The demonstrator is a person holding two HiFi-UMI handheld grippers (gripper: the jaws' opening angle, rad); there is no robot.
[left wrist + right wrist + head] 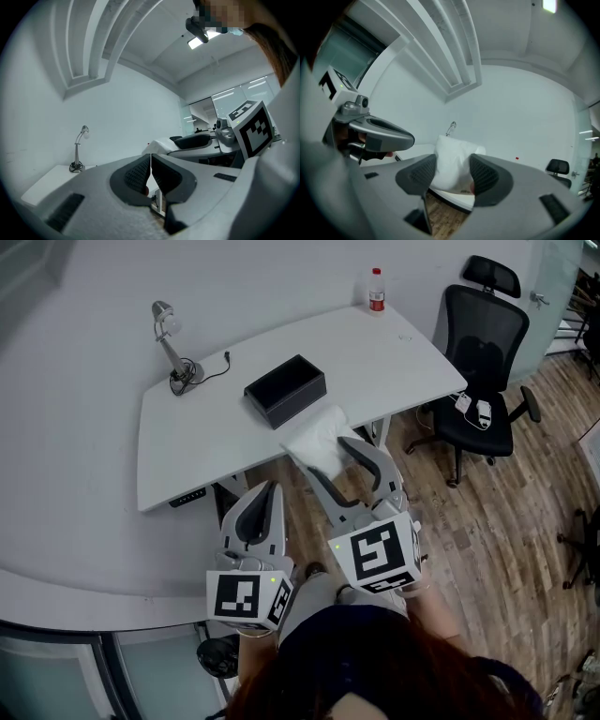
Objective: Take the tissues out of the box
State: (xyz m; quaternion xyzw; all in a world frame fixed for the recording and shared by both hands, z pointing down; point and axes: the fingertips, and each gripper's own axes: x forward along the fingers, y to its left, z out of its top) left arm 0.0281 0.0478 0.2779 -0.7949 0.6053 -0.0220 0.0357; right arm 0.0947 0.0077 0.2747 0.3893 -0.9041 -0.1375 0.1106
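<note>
A black open box [285, 388] stands in the middle of the white table [394, 362]. My right gripper [342, 470] is shut on a white pack of tissues [319, 439], held above the table's front edge, just in front of the box. In the right gripper view the pack [451, 161] fills the gap between the two pads [423, 174]. My left gripper [263, 495] hangs lower and to the left, over the floor in front of the table, shut with nothing in it; its fingertips [140, 171] meet in the left gripper view.
A desk lamp [173, 348] with a cable stands at the table's left back. A red-capped bottle [376, 289] is at the far right corner. A black office chair [483, 362] stands right of the table on the wooden floor [487, 521].
</note>
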